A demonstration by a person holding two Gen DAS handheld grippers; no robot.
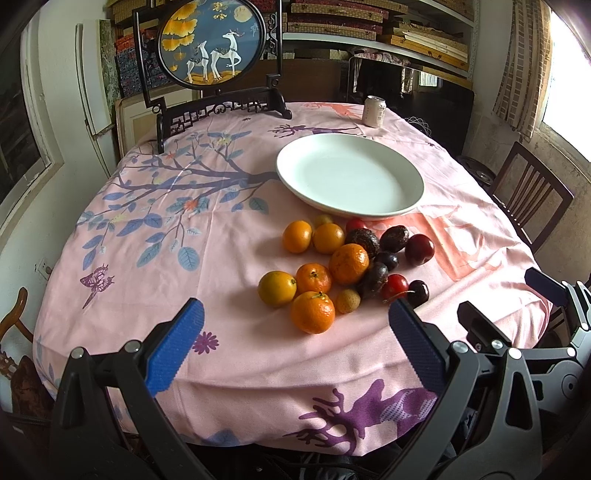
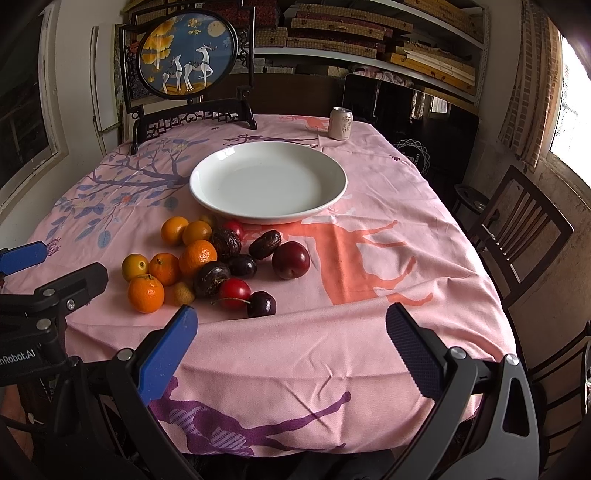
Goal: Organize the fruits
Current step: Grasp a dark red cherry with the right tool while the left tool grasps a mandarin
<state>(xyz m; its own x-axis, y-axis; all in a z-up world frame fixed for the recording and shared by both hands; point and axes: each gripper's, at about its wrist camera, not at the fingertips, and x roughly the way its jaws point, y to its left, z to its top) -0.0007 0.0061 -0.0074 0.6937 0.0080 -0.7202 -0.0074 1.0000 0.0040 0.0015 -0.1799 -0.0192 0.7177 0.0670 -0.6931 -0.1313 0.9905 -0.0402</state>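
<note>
Where pink cloth (image 1: 236, 350) with printed branches and deer covers the bench: draped over the near edge, creased along that fold. Behind, shelves of stacked boxes (image 2: 354, 33); dark wooden chair (image 2: 517, 236) at the right, bright window beyond it.

Far left on the bench, a round deer-picture screen (image 1: 210, 40) on a dark carved stand; far right, a pale drink can (image 1: 373, 110). Bare cloth to the left of the fruit in the left wrist view, and to the right of it in the right wrist view.

Mid-bench, a white plate (image 2: 218, 162), nothing on it. Just near of it, the fruit heap: mandarins (image 1: 312, 312) and small oranges on the left, wrinkled passion fruits (image 2: 212, 277), a dark plum (image 2: 290, 259), red cherry tomato (image 2: 235, 292) and dark cherry (image 2: 261, 303) on the right, mostly touching one another.

Left claw (image 1: 295, 314) spread wide, holding nothing, low over the near edge facing the mandarins. Right claw (image 2: 291, 314) likewise wide and unladen, beside it on the right.
</note>
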